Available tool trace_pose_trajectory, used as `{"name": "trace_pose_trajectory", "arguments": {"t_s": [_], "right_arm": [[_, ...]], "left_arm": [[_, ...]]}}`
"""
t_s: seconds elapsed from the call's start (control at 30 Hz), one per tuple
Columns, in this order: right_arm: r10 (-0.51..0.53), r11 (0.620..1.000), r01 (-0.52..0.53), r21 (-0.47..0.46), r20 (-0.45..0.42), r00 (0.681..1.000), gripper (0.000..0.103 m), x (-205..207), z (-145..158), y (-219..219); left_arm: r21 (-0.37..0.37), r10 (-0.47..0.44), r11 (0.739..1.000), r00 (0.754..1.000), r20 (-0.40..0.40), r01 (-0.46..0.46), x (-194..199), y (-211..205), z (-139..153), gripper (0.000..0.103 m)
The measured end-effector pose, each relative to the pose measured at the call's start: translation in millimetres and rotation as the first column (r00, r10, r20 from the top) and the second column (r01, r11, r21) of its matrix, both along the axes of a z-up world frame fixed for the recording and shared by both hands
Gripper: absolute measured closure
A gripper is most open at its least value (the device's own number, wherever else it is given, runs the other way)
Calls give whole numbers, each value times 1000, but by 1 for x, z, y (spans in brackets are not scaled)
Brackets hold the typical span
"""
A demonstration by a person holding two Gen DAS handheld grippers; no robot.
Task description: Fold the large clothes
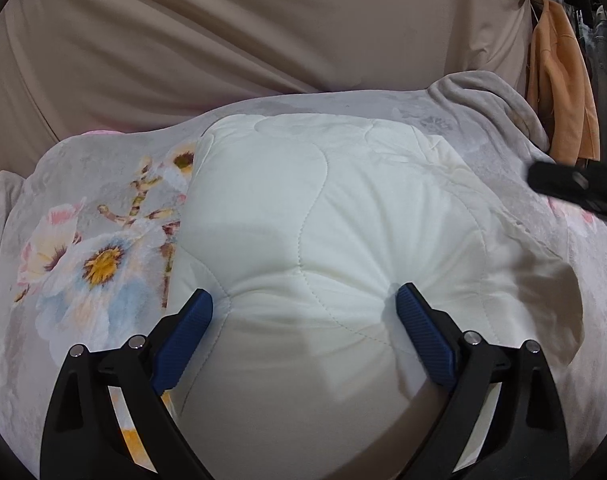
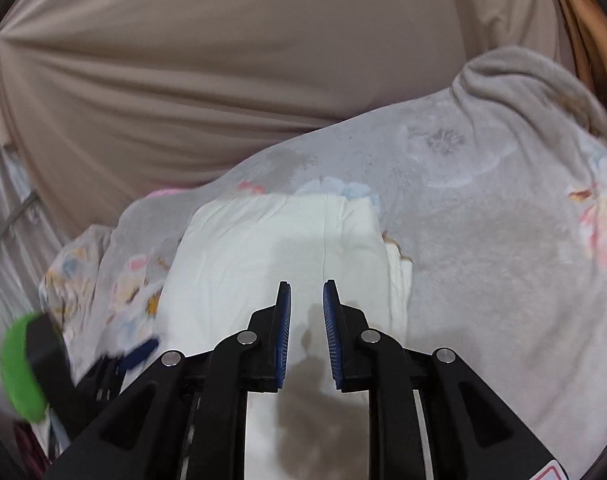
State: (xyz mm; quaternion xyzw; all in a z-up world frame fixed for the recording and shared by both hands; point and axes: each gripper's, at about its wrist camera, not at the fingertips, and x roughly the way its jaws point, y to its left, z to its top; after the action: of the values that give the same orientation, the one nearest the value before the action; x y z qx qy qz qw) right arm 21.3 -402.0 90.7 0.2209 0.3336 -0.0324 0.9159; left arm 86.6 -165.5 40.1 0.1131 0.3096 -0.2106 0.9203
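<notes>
A folded white quilted garment lies on a grey floral blanket. My left gripper is open, its blue pads wide apart and pressing down on the near part of the white fabric, which bulges between them. In the right wrist view the same white garment lies folded on the blanket. My right gripper hovers just above it with a narrow gap between the pads and nothing in it. The left gripper shows blurred at the lower left of that view.
A beige sheet covers the surface behind the blanket. An orange garment hangs at the far right. The right gripper's tip juts in at the right edge. A green disc sits on the left tool.
</notes>
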Motion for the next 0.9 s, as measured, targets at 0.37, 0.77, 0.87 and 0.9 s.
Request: {"name": "trace_pose_trajectory", "arguments": {"t_s": [0.37,0.77,0.87,0.9], "right_arm": [[-5,999,-2,-52,-146,989,96,-12,-61,11],[-28,999,26,42,44,999,88,-34,-54,2],[-72,997,68,40,121,990,45,-48,-36,0],[-92,996,90,29,117,989,29,-49,-34,-1]], "left_arm": [[15,-8,1000,1000,20,7,-4,-1,-3,11],[-63,-22,998,1000,7,22,-16,22,8,9],[-86,-8,996,1000,9,9,-28,44,20,7],[-89,-3,996,1000,9,4,-30,49,22,6]]}}
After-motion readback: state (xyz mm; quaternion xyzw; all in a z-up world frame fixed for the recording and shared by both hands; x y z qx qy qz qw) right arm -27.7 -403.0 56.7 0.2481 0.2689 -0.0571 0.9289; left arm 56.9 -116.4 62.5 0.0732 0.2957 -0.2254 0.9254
